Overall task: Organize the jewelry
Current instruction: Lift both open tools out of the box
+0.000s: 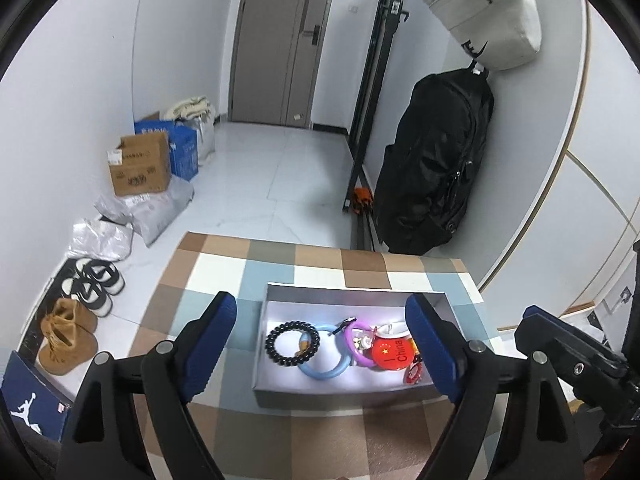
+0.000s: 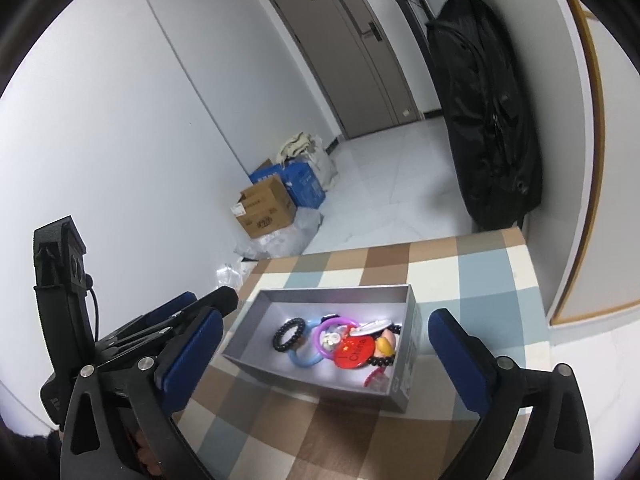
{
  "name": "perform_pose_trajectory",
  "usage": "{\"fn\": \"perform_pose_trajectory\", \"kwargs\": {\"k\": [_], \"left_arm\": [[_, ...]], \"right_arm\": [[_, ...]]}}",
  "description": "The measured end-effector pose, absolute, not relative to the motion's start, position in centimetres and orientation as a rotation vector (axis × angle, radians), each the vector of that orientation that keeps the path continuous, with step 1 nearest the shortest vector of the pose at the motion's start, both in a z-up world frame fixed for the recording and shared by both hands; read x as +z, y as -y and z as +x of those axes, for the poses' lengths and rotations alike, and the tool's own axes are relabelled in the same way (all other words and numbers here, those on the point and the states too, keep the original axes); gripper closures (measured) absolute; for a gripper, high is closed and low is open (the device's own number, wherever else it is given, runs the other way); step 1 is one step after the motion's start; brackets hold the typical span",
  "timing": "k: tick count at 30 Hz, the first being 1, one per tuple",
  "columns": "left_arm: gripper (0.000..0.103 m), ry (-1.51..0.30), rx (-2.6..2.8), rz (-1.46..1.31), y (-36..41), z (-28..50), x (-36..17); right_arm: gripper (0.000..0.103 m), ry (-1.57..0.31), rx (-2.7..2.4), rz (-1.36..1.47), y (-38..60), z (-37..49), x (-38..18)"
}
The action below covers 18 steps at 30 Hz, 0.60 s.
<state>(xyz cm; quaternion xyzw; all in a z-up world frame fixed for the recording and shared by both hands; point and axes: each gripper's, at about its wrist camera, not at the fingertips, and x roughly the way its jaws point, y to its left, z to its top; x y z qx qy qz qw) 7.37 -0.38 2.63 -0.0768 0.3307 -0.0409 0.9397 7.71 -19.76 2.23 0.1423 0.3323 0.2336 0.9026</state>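
Left wrist cam: sits behind its 2 fingers (image 1: 208,344), looks down and forward, grey box (image 1: 352,294) framed between fingertips, pretty close. Right wrist cam: same setup, further right and tilted, box (image 2: 336,294) between its fingers (image 2: 456,352), left gripper (image 2: 192,312) poking in beside left finger. Both share box, checkered tabletop (image 1: 224,264), door (image 1: 280,40), black bag (image 1: 432,160), cardboard boxes (image 1: 140,164) beyond fingertips.

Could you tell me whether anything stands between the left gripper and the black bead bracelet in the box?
Nothing visible does. The left gripper hangs open above the open grey box, and the black bead bracelet lies uncovered at its left end, overlapping the blue ring.
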Motion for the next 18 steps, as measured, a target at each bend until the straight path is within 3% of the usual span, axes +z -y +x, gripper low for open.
{"fn": "perform_pose_trajectory", "kwargs": {"k": [18], "left_arm": [[0.019,-0.573,-0.021,-0.091,-0.1,2.3,2.3]], "right_arm": [[0.0,-0.557,0.454,0.222,19.9,2.7,2.8]]}}
